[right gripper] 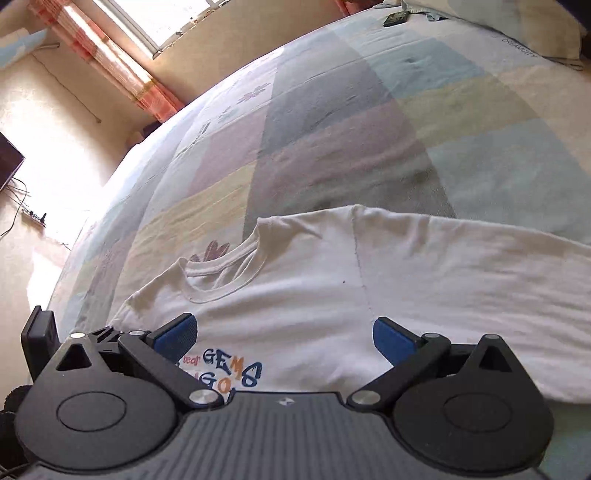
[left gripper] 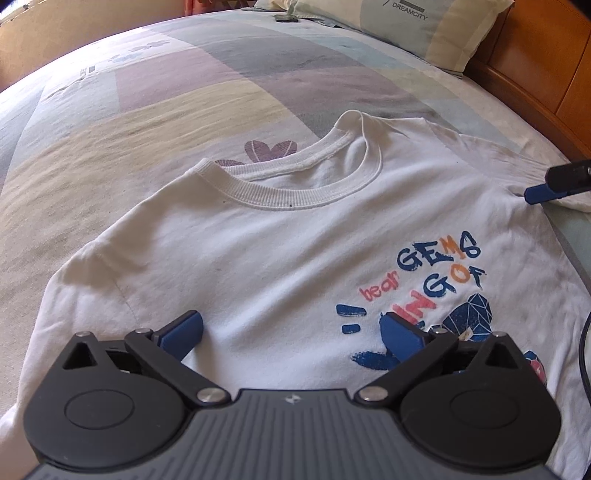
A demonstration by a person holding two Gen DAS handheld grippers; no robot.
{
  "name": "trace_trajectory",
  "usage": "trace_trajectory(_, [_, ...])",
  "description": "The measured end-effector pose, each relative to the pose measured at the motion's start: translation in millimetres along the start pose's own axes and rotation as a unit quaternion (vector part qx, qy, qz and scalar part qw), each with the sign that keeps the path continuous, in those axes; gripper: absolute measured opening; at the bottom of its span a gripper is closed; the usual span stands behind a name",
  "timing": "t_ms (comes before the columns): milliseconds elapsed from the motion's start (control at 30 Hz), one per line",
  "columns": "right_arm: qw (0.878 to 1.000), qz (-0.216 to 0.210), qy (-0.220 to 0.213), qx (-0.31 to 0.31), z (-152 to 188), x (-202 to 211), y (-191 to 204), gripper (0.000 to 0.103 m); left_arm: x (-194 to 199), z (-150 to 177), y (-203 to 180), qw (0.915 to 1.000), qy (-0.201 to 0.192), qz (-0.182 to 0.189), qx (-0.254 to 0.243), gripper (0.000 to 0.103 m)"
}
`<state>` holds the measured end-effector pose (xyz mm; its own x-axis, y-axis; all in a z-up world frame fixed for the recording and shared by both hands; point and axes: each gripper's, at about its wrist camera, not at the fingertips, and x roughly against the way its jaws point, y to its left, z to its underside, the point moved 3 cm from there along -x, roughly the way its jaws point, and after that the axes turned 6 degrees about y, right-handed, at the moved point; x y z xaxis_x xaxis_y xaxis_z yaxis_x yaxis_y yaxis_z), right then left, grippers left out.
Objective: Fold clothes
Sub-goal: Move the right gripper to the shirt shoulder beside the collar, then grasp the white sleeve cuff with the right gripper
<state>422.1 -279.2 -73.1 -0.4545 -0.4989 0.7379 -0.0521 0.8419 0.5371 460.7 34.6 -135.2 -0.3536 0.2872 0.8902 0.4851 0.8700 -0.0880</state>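
Two hand-held grippers, left gripper (left gripper: 291, 334) and right gripper (right gripper: 284, 338), hover wide apart and empty. Just ahead of both, a white T-shirt (left gripper: 280, 251) lies flat, print up, on the patchwork bedspread (left gripper: 155, 110). No fold appears made; sleeves and body remain.

Daylight floods in from the window (right gripper: 162, 22) at the upper left of the right wrist view, and the wall (right gripper: 62, 177) below it burns out to white — detail there is probably lost. The bedspread (left gripper: 184, 96) is evenly lit with soft shadows. Both fisheye views bow the bed's edges strongly, and the corners look slightly soft.
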Motion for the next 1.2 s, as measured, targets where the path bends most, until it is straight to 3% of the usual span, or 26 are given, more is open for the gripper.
trace_trajectory(100, [0.999, 0.043, 0.015, -0.026, 26.9, -19.2, -10.8, 0.103, 1.7, 1.6, -0.2, 1.0, 0.001, -0.002, 0.002, 0.102])
trace_trajectory(200, [0.998, 0.05, -0.015, -0.031, 47.9, -10.6, -18.2, 0.103, 3.3, 4.1, -0.8, 1.0, 0.002, -0.004, 0.006, 0.102])
trace_trajectory(333, [0.996, 0.065, -0.007, -0.066, 60.8, 8.3, -24.6, 0.103, 3.3, 3.6, -3.6, 0.9999, 0.006, -0.012, 0.007, 0.102])
trace_trajectory(433, [0.994, 0.091, -0.034, -0.049, 54.6, 27.5, -23.4, 0.103, 4.1, 2.9, -5.7, 0.9998, 0.008, -0.013, 0.011, 0.102])
trace_trajectory(533, [0.989, 0.101, -0.065, -0.085, 40.4, 39.7, -42.0, 0.103, 6.0, 4.6, -7.1, 0.9998, 0.009, -0.011, 0.012, 0.102])
trace_trajectory(667, [0.983, 0.073, -0.07, -0.155, 30.6, 31.5, -81.4, 0.103, 6.3, 4.9, -7.6, 0.9998, 0.012, -0.012, 0.013, 0.102])
trace_trajectory(767, [0.981, 0.056, -0.091, -0.165, 15.7, 27.3, -95.4, 0.103, 5.3, 3.5, -7.1, 0.9997, 0.016, -0.013, 0.013, 0.102])
trace_trajectory(967, [0.977, 0.078, -0.104, -0.171, -23.7, 24.3, -118.3, 0.103, 2.9, 2.0, -8.0, 0.9996, 0.018, -0.017, 0.011, 0.102])
trace_trajectory(1200, [0.973, 0.058, -0.122, -0.189, 0.3, 33.7, -131.2, 0.103, 1.7, 1.0, -8.4, 0.9996, 0.02, -0.018, 0.004, 0.102])
